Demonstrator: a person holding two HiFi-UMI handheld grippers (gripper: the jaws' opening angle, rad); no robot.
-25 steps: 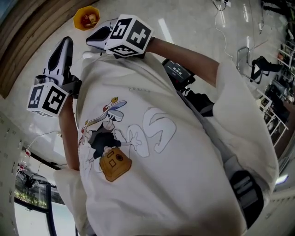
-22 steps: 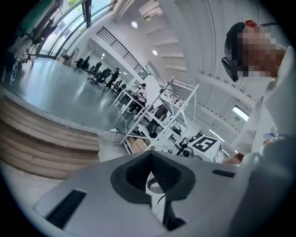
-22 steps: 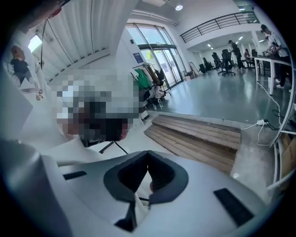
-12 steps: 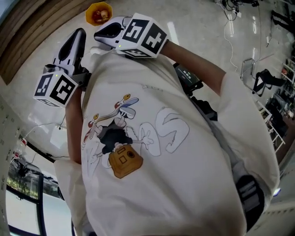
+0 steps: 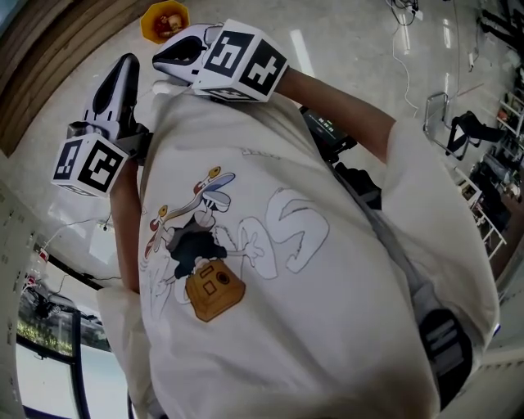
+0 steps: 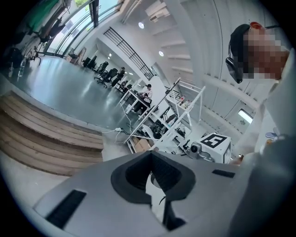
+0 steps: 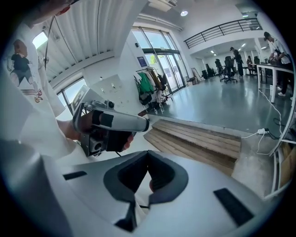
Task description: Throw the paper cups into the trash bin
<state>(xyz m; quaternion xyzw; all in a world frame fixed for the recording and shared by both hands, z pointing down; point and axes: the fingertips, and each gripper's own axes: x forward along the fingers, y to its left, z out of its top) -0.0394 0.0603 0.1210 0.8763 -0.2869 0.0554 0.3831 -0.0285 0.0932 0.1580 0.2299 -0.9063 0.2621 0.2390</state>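
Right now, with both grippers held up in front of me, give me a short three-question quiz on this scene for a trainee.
1. True or false: the right gripper holds a paper cup between its jaws.
2. Multiple choice: in the head view, the orange container is (A) on the floor ahead of the person, (B) on a desk, (C) held in a gripper.
3. Short answer: whose marker cube shows in the left gripper view?

Key
1. False: its jaws are together with nothing between them.
2. A.
3. The right gripper's.
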